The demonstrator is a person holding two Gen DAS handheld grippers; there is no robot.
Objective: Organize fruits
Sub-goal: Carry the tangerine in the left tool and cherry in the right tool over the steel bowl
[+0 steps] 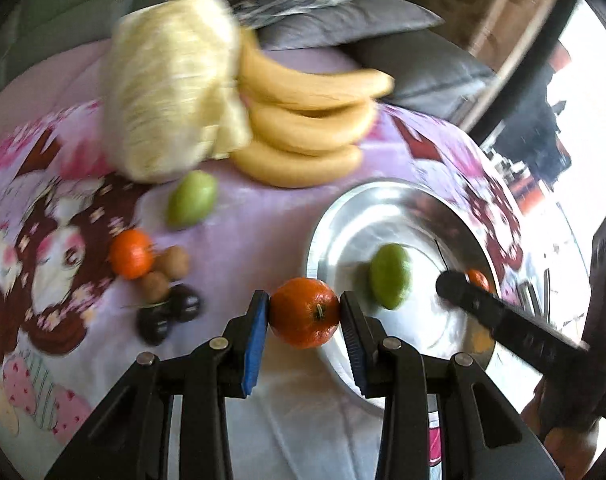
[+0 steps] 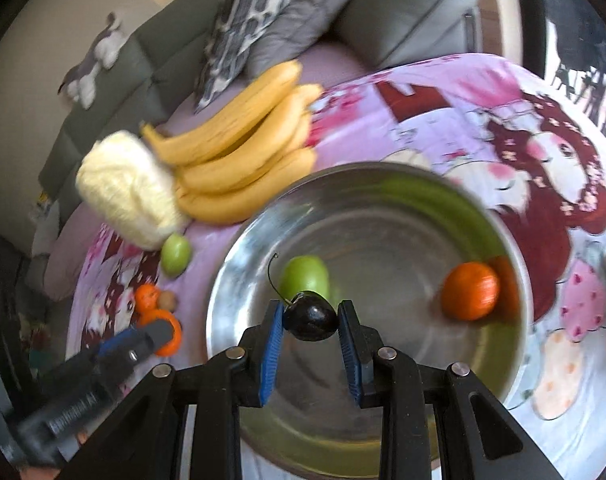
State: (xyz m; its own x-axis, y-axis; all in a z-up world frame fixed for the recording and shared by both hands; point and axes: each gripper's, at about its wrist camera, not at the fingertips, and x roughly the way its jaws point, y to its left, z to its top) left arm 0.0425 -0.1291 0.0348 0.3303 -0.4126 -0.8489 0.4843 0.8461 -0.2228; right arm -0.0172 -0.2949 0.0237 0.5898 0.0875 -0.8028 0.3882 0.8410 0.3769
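Observation:
My left gripper point(image 1: 304, 311) is shut on an orange tangerine point(image 1: 304, 313), held beside the left rim of the steel bowl point(image 1: 327, 236). My right gripper point(image 2: 310, 317) is shut on a dark cherry point(image 2: 311, 316) with a long stem, held over the steel bowl point(image 2: 383, 216). In the bowl lie a green fruit point(image 2: 305, 276) and an orange tangerine point(image 2: 469, 291). On the blanket to the left lie a green fruit point(image 1: 191, 199), a tangerine point(image 1: 131, 253), two brown longans point(image 1: 165, 274) and two dark cherries point(image 1: 171, 314).
A bunch of bananas point(image 1: 307, 120) and a pale cabbage point(image 1: 171, 88) lie at the back of the pink cartoon blanket point(image 1: 239, 240). Grey cushions point(image 2: 303, 16) and a sofa stand behind. The right gripper's arm point(image 1: 503, 316) reaches over the bowl.

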